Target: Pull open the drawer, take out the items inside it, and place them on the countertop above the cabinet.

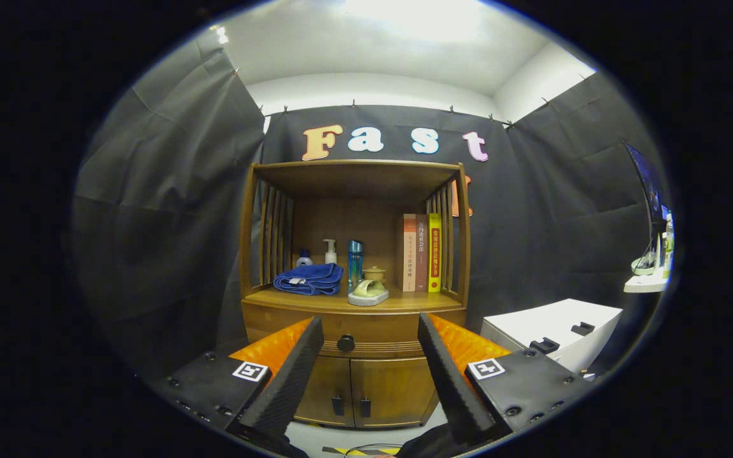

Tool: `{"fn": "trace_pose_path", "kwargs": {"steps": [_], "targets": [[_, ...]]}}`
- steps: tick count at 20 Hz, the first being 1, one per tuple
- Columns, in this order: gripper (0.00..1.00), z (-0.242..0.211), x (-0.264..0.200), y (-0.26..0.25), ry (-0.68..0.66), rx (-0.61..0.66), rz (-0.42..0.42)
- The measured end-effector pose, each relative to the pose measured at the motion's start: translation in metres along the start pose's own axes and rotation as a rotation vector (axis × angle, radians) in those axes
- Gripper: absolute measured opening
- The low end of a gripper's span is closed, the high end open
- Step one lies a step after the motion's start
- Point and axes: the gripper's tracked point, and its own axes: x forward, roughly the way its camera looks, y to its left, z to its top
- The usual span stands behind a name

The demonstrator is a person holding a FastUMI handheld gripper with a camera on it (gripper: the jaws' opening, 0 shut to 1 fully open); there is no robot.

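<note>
A wooden cabinet (354,305) stands ahead against the booth wall. Its drawer (354,340) is closed, with a dark round knob (345,343) in the middle of its front. My gripper (369,327) is open, and its fingers (290,375) frame the knob from some distance, touching nothing. The countertop (404,301) lies above the drawer. On it are a folded blue towel (309,278), small bottles (329,252), a blue tube (355,256), a small pot on a stand (369,289) and upright books (422,252). The drawer's inside is hidden.
Two lower cabinet doors (366,391) with dark handles sit under the drawer. A white box (554,331) with black clips stands on the floor to the right. A small white shelf (649,280) with bottles hangs on the right wall.
</note>
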Motion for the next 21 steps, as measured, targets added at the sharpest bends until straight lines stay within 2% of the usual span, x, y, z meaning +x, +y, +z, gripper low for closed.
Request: {"fn": "trace_pose_path", "kwargs": {"steps": [6,21], "targets": [[0.98,-0.017,-0.001,0.006,0.026,0.022,0.021],[0.98,-0.007,-0.006,0.010,-0.006,0.009,0.028]]}}
